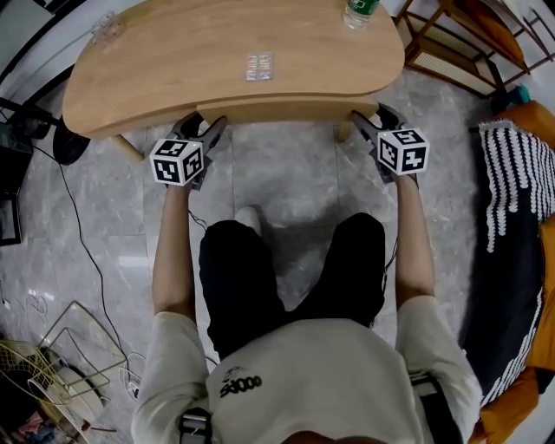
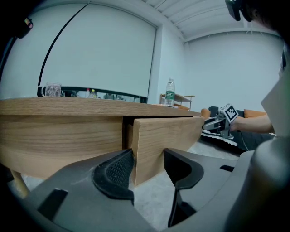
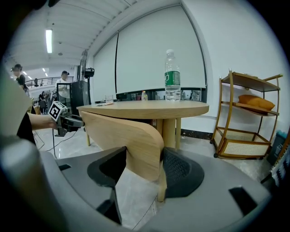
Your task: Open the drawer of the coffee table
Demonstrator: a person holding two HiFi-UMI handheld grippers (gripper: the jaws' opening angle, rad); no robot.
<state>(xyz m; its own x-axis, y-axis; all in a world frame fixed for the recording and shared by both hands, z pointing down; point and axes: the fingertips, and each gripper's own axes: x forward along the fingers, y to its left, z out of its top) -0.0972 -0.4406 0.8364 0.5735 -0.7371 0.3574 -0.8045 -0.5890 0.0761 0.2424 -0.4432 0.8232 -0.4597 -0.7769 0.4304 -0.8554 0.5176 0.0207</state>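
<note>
The wooden coffee table [image 1: 173, 61] has a curved drawer front [image 1: 286, 108] that stands a little out from the apron [image 2: 59, 136]. My left gripper [image 1: 201, 128] is at the drawer's left end. In the left gripper view [image 2: 149, 156] the end of the drawer front [image 2: 167, 136] sits between the jaws, against the ribbed pad [image 2: 118, 171], with a gap to the other jaw. My right gripper [image 1: 368, 123] is at the right end. In its own view [image 3: 144, 156] the drawer front [image 3: 122, 131] fills the gap, with both jaws against it.
A water bottle [image 1: 360, 10] and a glass mug [image 1: 108, 26] stand on the tabletop. A rattan rack [image 1: 451, 52] is at the back right, a striped cloth [image 1: 516, 182] on the right. Cables [image 1: 82, 234] and a wire basket [image 1: 61, 364] lie on the floor to the left.
</note>
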